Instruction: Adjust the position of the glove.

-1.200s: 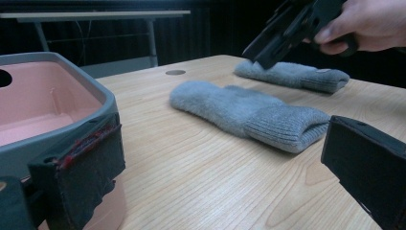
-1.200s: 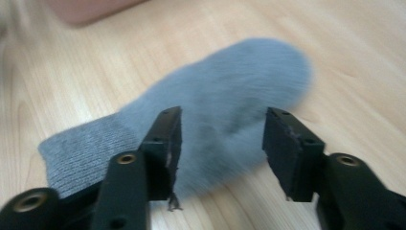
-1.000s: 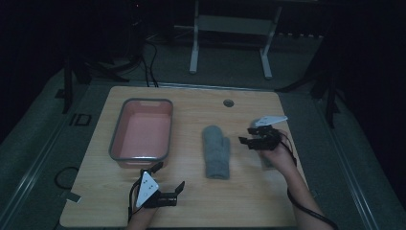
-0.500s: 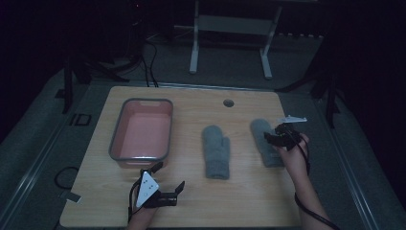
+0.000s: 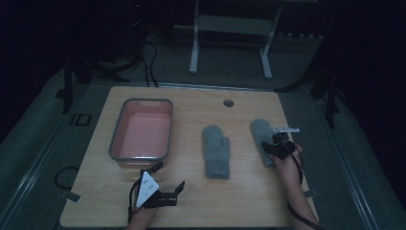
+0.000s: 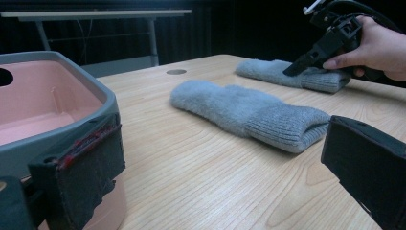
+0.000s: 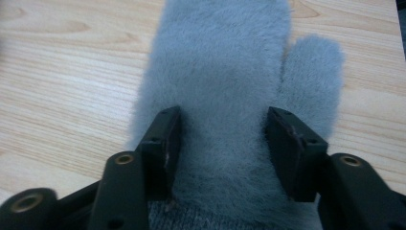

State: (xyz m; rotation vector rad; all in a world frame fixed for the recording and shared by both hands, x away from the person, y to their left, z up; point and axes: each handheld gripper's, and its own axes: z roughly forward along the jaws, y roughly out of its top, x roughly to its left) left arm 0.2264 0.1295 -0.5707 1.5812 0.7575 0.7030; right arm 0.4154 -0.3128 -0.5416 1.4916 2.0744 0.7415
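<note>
1. Jaws of the right gripper point(image 5: 275, 146), in the high view, point down onto the right mitten point(image 5: 262, 136) near the counter's point(image 5: 239, 206) right edge; they have just been closing, with the mitten's body between them. The left gripper point(image 5: 167, 184) rests low on the near side of the counter, jaws spread wide with nothing between them, just in front of the pink tub point(image 5: 141, 132). A second grey mitten point(image 5: 215, 152) lies flat between the tub and the right mitten, apart from both

2. Left gripper view: its two black jaws stand far apart at the bottom corners, empty. The tub point(image 6: 57, 96) sits close at the left, the middle mitten point(image 6: 249, 112) lies cuff toward the camera, and beyond it the right hand point(image 6: 378, 48) presses its gripper point(image 6: 299, 67) onto the far mitten point(image 6: 287, 74)

3. Right gripper view: the jaws straddle the fluffy mitten point(image 7: 225, 72) just above its knitted cuff, about half open, pads at the fur on both sides; whether they already squeeze it I cannot tell. The thumb points to the right
</note>
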